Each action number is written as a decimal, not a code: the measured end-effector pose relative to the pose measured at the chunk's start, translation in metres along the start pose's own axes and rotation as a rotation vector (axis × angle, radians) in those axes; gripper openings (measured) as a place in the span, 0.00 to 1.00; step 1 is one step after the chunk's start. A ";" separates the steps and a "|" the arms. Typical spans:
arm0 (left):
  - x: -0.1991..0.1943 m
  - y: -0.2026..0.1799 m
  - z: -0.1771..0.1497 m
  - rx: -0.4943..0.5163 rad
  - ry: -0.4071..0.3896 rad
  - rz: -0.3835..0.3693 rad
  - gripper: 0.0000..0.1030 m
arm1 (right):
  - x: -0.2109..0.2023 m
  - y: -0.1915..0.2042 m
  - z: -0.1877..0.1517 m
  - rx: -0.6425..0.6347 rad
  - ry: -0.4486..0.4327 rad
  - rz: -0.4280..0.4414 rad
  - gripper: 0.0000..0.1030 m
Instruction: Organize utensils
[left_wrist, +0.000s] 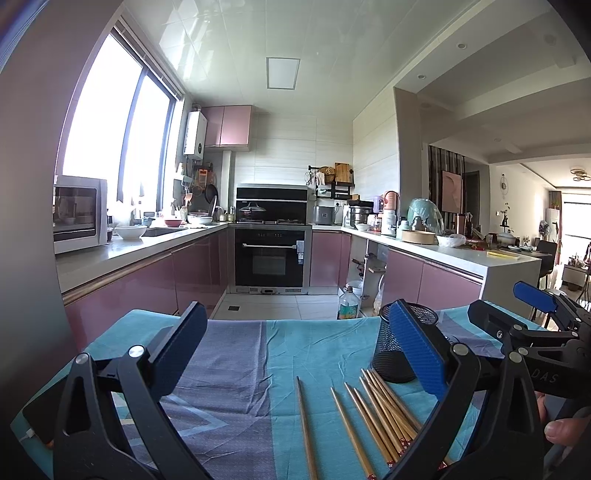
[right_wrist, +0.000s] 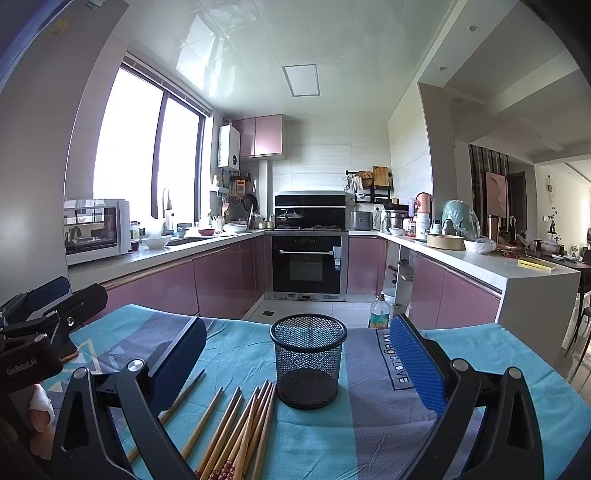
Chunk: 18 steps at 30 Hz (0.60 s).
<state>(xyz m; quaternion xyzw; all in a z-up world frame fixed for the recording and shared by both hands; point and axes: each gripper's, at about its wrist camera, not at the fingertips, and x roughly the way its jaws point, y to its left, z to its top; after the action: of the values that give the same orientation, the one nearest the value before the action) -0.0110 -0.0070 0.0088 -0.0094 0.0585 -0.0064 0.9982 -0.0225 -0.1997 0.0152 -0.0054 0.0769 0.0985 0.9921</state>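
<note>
L gripper (left_wrist: 291, 354) wide, empty | R gripper (right_wrist: 299, 363) wide, empty | chopsticks (right_wrist: 236, 432) lower centre: light, stiff, slick, prob. roll; grab mid-shaft | mesh cup (right_wrist: 308, 360) centre frame, light, prob. tips easily

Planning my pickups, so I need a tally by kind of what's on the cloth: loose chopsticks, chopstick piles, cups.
Loose chopsticks: 2
Chopstick pile: 1 (the sticks overlap too much to count)
Mesh cup: 1, upright
Total: 4
</note>
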 end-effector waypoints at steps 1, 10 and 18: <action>0.000 0.001 0.000 -0.002 0.000 -0.001 0.94 | 0.000 0.000 0.000 0.000 -0.002 -0.001 0.93; 0.000 0.000 0.000 -0.003 -0.001 -0.001 0.94 | 0.000 -0.001 0.002 0.005 -0.002 -0.003 0.93; -0.001 -0.001 -0.001 -0.004 -0.001 -0.003 0.94 | -0.002 -0.001 0.002 0.006 -0.005 -0.004 0.93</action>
<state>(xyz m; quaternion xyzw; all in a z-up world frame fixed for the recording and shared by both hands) -0.0117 -0.0077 0.0084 -0.0115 0.0579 -0.0077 0.9982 -0.0237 -0.2009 0.0169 -0.0026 0.0748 0.0963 0.9925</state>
